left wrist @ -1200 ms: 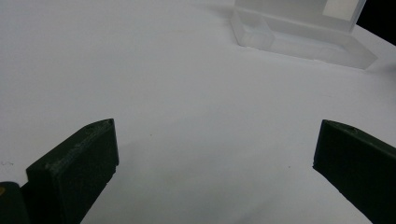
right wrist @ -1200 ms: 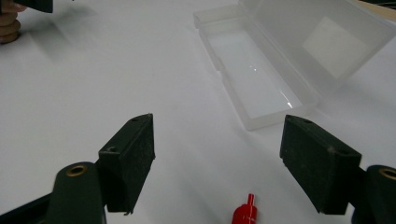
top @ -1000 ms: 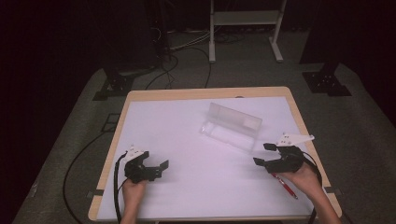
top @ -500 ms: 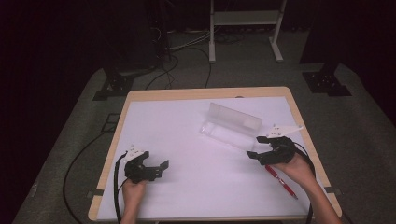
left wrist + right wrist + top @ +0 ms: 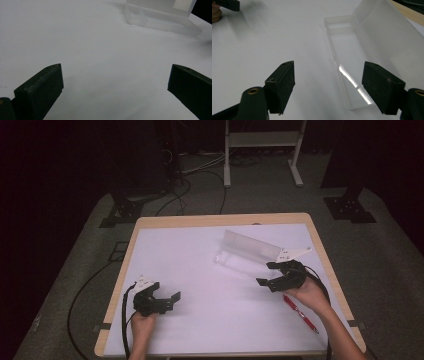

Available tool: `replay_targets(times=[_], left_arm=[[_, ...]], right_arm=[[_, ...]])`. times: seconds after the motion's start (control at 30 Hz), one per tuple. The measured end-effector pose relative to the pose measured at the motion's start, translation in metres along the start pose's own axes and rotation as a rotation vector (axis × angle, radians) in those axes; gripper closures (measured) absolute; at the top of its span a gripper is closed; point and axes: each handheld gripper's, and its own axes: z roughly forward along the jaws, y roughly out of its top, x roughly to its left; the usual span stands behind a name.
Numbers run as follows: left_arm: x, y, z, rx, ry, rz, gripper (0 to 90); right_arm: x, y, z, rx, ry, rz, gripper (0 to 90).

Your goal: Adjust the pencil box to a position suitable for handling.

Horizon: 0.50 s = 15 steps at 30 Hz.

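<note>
At the bottom left of the high view, the left tool (image 5: 167, 300) rests low over the white desk (image 5: 200, 270), held by a hand (image 5: 142, 322) that comes in from the lower edge, with its black cable (image 5: 125, 320) trailing back toward the desk's near edge. Its jaws stand wide apart with nothing between them; in the left gripper view they rise from the two lower corners over bare white surface, and the clear plastic box (image 5: 162, 18) lies well ahead at the upper right of that frame. Toward the lower right of the high view a red pen (image 5: 300, 312) lies on the desk, angled toward the near right corner, partly under the right hand (image 5: 307, 292). Just above it the right tool (image 5: 267, 274) hovers near the box (image 5: 250, 255), jaws released and spread, gripping nothing. In the right gripper view the jaws rise from the bottom with the box's long shallow tray (image 5: 347, 65) running up between them, nearer the right jaw, and the raised lid (image 5: 387, 37) slanting up along the tray's right side; the tray looks empty. The box sits right of centre in the upper half of the desk, open. Beyond the desk's far edge, cables (image 5: 195, 175) lie on the grey floor beside a white stand (image 5: 260, 150).
</note>
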Motion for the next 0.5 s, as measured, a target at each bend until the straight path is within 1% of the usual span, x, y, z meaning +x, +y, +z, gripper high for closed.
replay_targets(times=[0.13, 0.27, 0.5], left_arm=[[0.000, 0.000, 0.000, 0.000, 0.000, -0.002, 0.0], [0.000, 0.000, 0.000, 0.000, -0.001, -0.002, 0.0], [0.000, 0.000, 0.000, 0.000, -0.001, -0.003, 0.0]], right_arm=[[-0.001, 0.003, 0.005, 0.007, 0.008, -0.002, 25.8], [-0.001, 0.009, 0.015, 0.023, 0.017, -0.018, 25.8], [0.000, 0.014, 0.024, 0.033, 0.027, -0.030, 25.8]])
